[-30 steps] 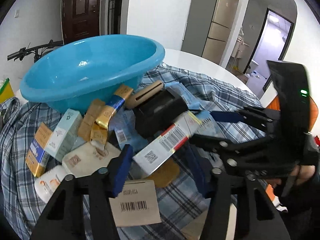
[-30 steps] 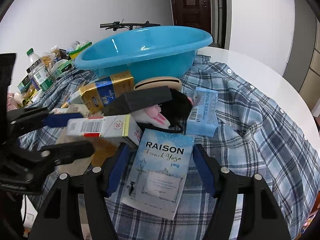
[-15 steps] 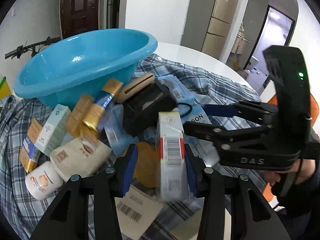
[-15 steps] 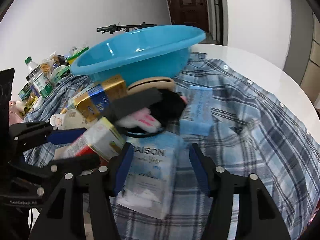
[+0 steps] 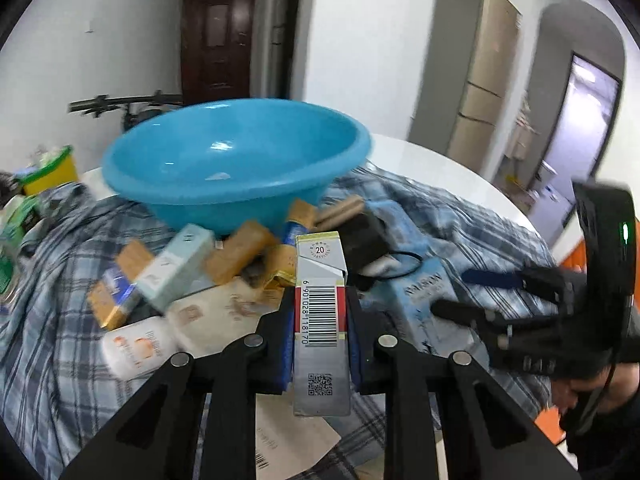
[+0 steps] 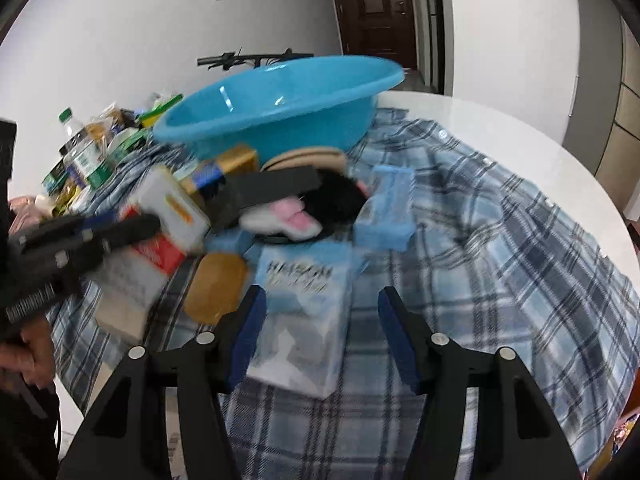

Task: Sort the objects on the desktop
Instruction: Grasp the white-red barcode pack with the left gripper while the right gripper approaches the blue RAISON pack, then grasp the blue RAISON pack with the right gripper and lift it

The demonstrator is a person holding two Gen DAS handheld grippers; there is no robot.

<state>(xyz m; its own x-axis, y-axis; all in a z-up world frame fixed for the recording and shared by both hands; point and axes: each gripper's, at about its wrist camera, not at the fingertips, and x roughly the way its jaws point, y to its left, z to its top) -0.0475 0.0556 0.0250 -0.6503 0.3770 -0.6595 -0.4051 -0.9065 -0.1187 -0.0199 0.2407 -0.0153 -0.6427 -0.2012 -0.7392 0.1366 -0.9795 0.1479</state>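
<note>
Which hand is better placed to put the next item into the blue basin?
Left. Its tongs are shut on the barcoded carton, with the blue basin straight ahead; the right tongs grip nothing.

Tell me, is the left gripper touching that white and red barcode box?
Touching. The left wrist view shows the left gripper shut on the barcode box, with both blue pads pressed flat against its sides.

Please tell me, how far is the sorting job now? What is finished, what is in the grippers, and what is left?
Nothing looks sorted: the blue basin is empty. In hand: the left gripper has its jaws shut on the barcode carton. The right gripper has open jaws around the light blue packet, not gripping. Left: the pile of boxes on the plaid cloth.
</note>
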